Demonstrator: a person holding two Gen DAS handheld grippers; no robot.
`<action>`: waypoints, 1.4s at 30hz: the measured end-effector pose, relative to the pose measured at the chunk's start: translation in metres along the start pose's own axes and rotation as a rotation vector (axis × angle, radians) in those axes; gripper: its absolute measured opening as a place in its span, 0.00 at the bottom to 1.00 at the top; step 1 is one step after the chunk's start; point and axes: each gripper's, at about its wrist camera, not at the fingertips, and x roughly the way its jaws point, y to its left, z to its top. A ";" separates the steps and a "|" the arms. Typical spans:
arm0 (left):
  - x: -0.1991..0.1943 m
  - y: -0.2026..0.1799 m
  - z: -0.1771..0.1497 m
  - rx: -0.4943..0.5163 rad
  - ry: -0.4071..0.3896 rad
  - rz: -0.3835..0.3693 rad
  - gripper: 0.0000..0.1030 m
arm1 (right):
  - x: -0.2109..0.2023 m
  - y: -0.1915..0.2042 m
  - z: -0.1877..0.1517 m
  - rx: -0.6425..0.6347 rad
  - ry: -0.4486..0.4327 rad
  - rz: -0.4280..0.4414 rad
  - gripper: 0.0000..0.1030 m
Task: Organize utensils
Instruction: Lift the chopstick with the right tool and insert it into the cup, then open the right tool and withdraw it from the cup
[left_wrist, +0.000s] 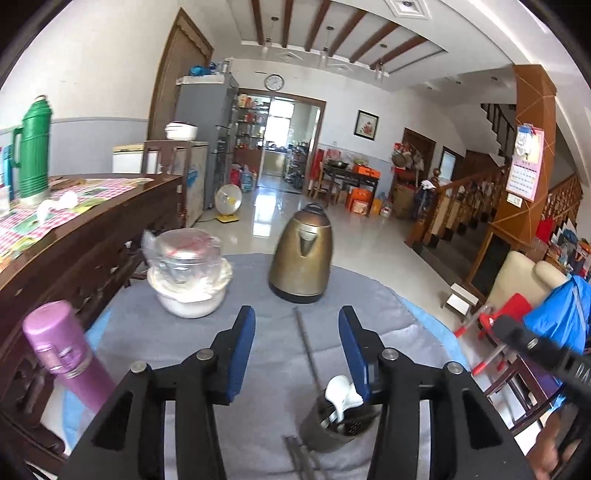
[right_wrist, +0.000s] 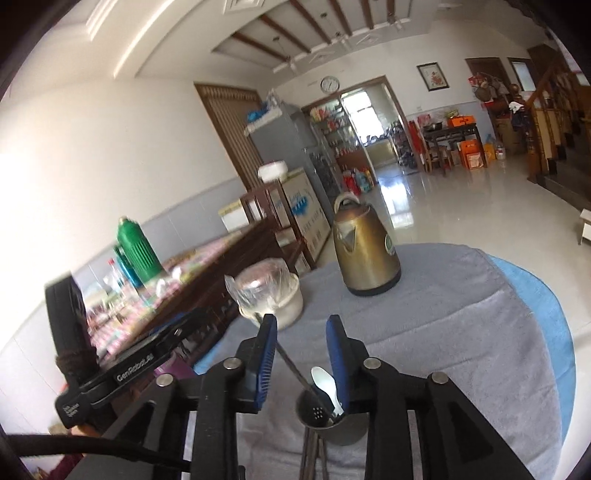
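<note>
You've got the white spoon (left_wrist: 341, 391) and a chopstick (left_wrist: 308, 350) standing in the metal cup (left_wrist: 334, 430) by your right fingers, more chopsticks (right_wrist: 314, 454) lying below, both grippers wide open, empty.

"GenRobot.AI" is printed on the left gripper (right_wrist: 136, 365).

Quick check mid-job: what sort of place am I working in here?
Most likely a lived-in family home, in its dining and living area: a fridge by the kitchen doorway, a wooden staircase, and a kettle on a cloth-covered table.
</note>
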 end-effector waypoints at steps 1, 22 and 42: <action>-0.006 0.005 -0.003 -0.006 0.000 0.009 0.50 | -0.008 -0.002 0.000 0.010 -0.018 0.009 0.30; -0.052 0.037 -0.172 0.016 0.378 0.162 0.56 | -0.045 -0.057 -0.132 0.000 0.236 -0.047 0.30; -0.053 -0.017 -0.161 0.158 0.443 0.218 0.57 | -0.075 -0.095 -0.163 0.109 0.194 0.054 0.30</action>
